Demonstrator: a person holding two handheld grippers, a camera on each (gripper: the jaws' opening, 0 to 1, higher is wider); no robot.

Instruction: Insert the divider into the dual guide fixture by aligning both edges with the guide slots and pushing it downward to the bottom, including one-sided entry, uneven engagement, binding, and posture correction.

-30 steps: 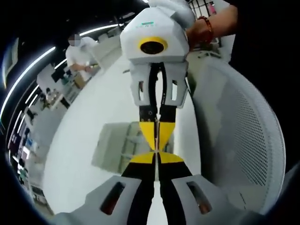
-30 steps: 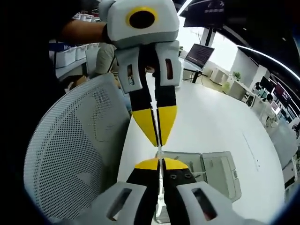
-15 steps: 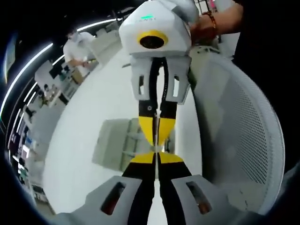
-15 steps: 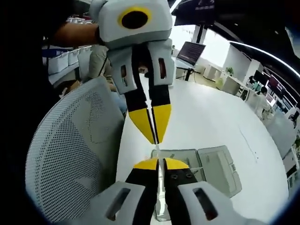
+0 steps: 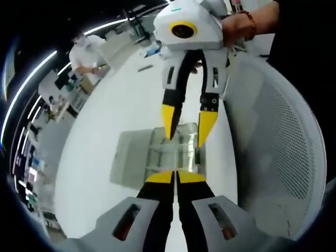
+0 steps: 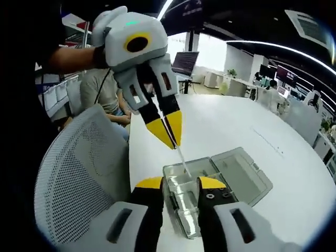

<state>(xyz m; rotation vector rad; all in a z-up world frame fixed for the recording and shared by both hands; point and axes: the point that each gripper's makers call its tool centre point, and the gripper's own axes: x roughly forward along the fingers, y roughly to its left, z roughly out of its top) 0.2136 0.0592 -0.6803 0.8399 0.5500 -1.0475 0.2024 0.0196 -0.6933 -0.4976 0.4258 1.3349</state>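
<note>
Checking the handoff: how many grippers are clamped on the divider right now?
1. The left gripper, at upper left in the right gripper view, pinches the thin clear divider above the fixture. The right gripper is open, jaws apart.

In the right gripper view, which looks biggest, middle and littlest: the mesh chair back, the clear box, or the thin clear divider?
1. Mesh chair back, though it sits nearer the camera, which helps.
2. Clear box on the table.
3. Divider, a thin clear strip held by the left gripper.
</note>
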